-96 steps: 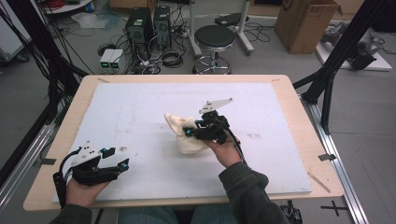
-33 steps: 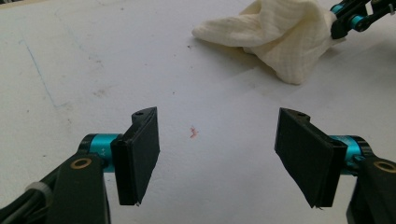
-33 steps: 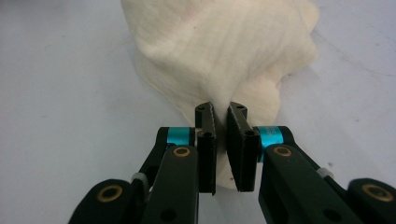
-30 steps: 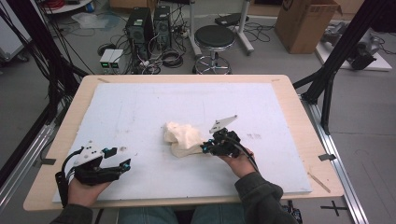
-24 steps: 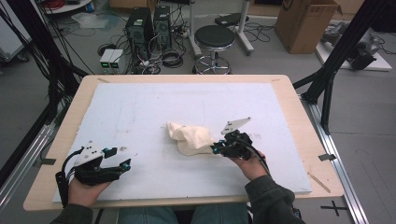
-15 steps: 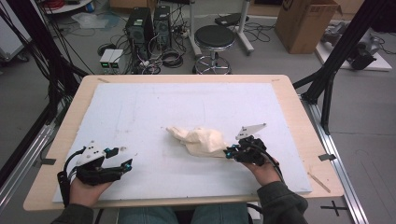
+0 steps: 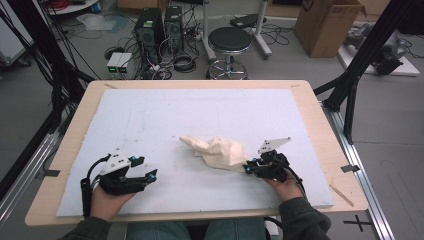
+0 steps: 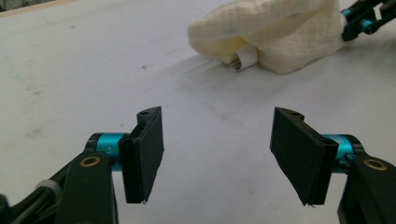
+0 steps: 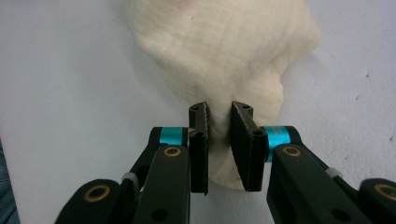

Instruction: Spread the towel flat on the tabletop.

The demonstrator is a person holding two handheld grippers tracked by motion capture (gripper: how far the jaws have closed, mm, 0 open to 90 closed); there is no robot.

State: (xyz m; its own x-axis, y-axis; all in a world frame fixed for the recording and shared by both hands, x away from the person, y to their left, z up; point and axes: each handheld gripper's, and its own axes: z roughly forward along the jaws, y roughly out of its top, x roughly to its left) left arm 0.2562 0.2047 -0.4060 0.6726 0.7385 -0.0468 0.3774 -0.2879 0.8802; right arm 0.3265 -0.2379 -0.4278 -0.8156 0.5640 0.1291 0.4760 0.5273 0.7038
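cloth (image 7: pixel 220 152) cream, crumpled (waffle-textured), edge between just-loosening right gripper (image 9: pixel 219 140) jaws; left gripper (image 8: pixel 219 154) agape.

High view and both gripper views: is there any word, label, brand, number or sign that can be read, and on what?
None can be read.
White tag tucked in the cream cloth: no print shows on it.
Cardboard box on the floor: no lettering shows.
Small white boxes beside the computer towers: any marks too small to read.

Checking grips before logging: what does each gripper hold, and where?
Right gripper pinches the cream cloth at its near edge; left gripper holds nothing.
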